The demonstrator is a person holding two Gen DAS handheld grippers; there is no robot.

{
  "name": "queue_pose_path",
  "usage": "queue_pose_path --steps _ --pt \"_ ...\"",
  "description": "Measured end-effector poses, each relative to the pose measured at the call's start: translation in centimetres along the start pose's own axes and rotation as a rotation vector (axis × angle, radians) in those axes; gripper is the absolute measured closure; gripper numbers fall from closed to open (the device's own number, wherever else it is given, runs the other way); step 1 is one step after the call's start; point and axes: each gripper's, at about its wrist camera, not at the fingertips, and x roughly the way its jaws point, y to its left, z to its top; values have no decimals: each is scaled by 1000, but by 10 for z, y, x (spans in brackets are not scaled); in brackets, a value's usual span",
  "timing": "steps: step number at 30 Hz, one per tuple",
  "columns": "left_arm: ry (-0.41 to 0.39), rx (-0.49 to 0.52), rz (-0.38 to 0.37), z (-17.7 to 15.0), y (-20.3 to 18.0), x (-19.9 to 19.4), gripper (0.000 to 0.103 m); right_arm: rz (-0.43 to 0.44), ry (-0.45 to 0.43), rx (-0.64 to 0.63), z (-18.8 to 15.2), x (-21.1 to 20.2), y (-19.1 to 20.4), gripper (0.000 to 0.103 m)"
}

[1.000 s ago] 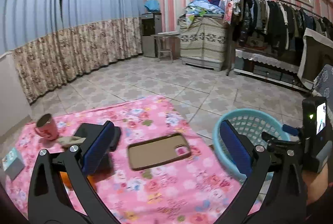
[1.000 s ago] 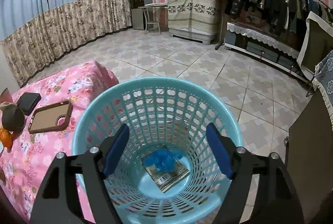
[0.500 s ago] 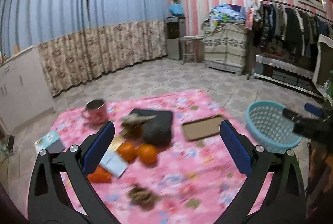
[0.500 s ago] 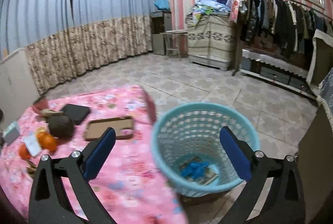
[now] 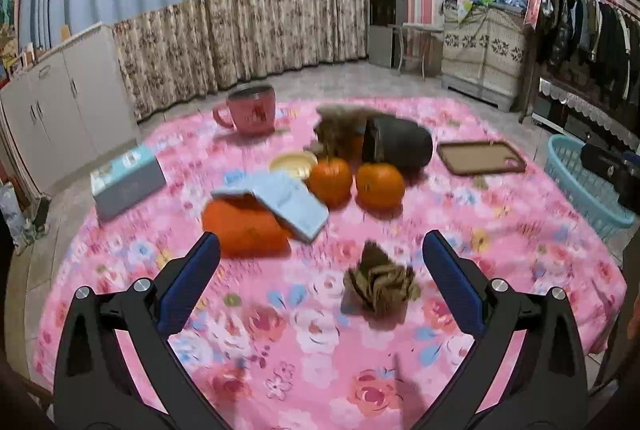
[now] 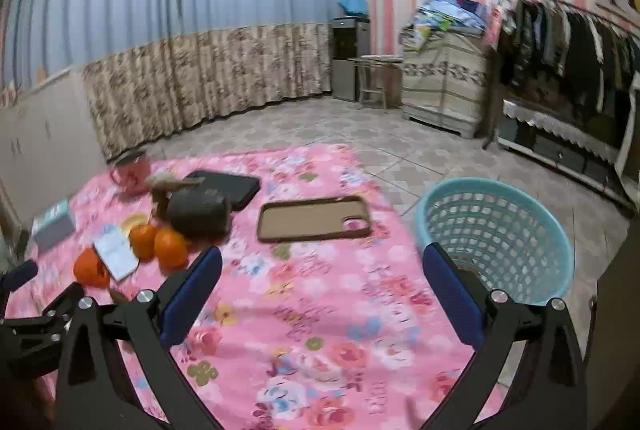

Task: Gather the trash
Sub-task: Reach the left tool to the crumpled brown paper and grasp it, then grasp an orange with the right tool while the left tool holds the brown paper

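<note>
You held your left gripper (image 5: 320, 282) low over the pink cloth (image 5: 280, 310), its fingers spread wide and holding nothing. A crumpled brown wrapper (image 5: 380, 284) lay on the cloth between the fingertips, nearer the right one. Your right gripper (image 6: 322, 294) was wide too, and empty. The blue basket (image 6: 496, 230) stood on the floor just past its right finger.

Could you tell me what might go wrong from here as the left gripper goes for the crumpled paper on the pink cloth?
The left gripper is open, and the crumpled paper lies off-centre, near its right finger, so a close may only clip it. The fingers could also snag the pink cloth and drag the oranges. The basket stands off the table's edge, so a dropped wad may hit the floor.
</note>
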Motion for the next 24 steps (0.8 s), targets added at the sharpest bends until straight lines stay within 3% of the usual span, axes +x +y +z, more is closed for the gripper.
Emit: queue_pose_path --steps 4,9,10,12,14,17,24 --pt "52 -25 -2 -14 -3 20 5 -4 11 -24 -14 8 4 5" --pt "98 -40 -64 -19 -12 39 7 -43 47 14 -17 14 -7 5" --pt "118 -41 -88 -21 -13 44 10 -46 56 25 -17 16 -9 5" --pt "140 -28 -114 -22 -16 48 25 -53 66 38 -17 18 -11 5" --pt "159 -29 -132 -22 -18 51 30 -44 72 60 -17 19 -12 5" --pt "200 -18 -175 -24 -21 58 57 -35 80 56 -17 21 -9 5" --pt "159 13 -156 -8 -16 45 60 -9 92 37 -22 21 -1 5"
